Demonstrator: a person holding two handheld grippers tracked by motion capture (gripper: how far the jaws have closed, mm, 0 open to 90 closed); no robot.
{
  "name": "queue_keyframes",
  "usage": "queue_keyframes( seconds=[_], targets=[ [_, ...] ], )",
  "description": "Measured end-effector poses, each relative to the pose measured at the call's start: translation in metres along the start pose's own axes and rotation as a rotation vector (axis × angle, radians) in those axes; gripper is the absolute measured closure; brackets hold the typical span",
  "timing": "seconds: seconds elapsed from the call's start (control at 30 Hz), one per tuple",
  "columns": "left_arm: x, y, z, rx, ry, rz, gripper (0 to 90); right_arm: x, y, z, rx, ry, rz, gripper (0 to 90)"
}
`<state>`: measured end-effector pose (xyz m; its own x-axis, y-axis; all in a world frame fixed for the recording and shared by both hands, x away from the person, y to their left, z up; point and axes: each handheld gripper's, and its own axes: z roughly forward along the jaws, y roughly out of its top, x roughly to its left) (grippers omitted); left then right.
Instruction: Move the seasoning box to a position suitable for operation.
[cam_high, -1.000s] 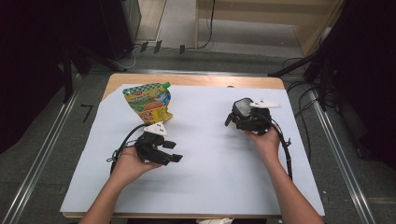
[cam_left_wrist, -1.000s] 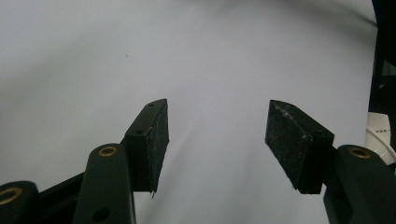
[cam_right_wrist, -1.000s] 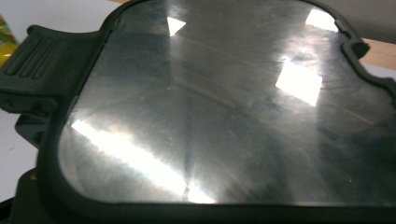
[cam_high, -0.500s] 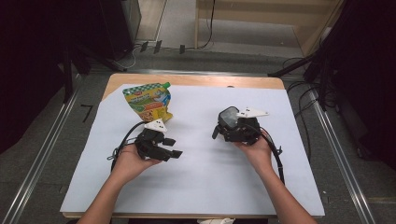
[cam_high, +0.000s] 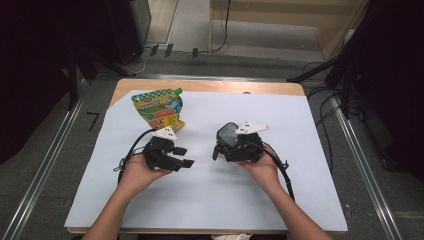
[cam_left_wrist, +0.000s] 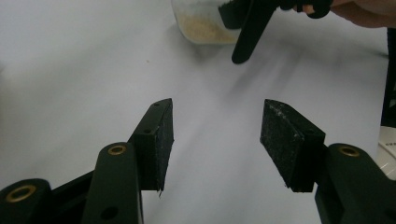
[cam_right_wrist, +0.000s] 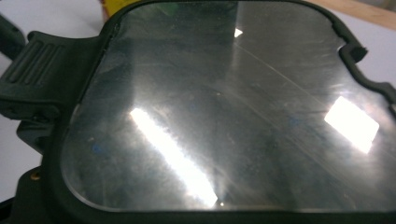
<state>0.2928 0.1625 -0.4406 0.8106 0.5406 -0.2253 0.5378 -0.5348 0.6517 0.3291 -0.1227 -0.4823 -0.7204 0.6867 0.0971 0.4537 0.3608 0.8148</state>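
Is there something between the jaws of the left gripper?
No, in the left gripper view the left gripper has its jaws apart over the bare white sheet, nothing between them.

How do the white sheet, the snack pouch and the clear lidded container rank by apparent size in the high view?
1. White sheet, by far.
2. Snack pouch.
3. Clear lidded container, partly hidden by the right gripper, so the last two are unsure.

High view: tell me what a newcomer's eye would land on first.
The bright green and yellow snack pouch stands out at the far left of the white sheet covering the wooden table. Nearer the person, the right gripper carries a clear container with a black-rimmed lid at the sheet's middle. Beside it, the left gripper rests on the sheet with open, empty jaws.
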Motion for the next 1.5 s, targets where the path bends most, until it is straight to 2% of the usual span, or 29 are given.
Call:
queue_keyframes(
  seconds=[0.1,0.43,0.7,0.87,1.13,1.33,1.5],
  targets=[
    [0.000,0.000,0.000,-0.002,0.008,0.002,46.0,0.014,-0.002,0.009,0.026,0.031,-0.027,15.7],
    [0.001,-0.001,0.000,-0.004,0.007,-0.005,47.0,0.034,-0.007,0.022,0.055,0.074,-0.063,15.7],
    [0.001,-0.001,0.002,0.004,0.004,-0.008,51.2,0.038,-0.012,0.024,0.034,0.066,-0.089,15.7],
    [0.002,-0.002,0.005,0.012,-0.002,-0.008,53.8,0.039,-0.013,0.022,0.046,0.059,-0.116,15.3],
    [0.004,-0.002,0.008,0.015,-0.018,-0.020,60.2,0.038,-0.013,0.015,0.068,0.070,-0.094,14.2],
    [0.003,-0.002,0.007,0.003,-0.031,-0.024,63.2,0.034,-0.017,-0.003,0.069,0.081,-0.082,14.8],
    [0.005,-0.002,0.008,0.003,-0.048,-0.033,68.5,0.033,-0.019,-0.019,0.075,0.103,-0.036,15.6]
  ],
)
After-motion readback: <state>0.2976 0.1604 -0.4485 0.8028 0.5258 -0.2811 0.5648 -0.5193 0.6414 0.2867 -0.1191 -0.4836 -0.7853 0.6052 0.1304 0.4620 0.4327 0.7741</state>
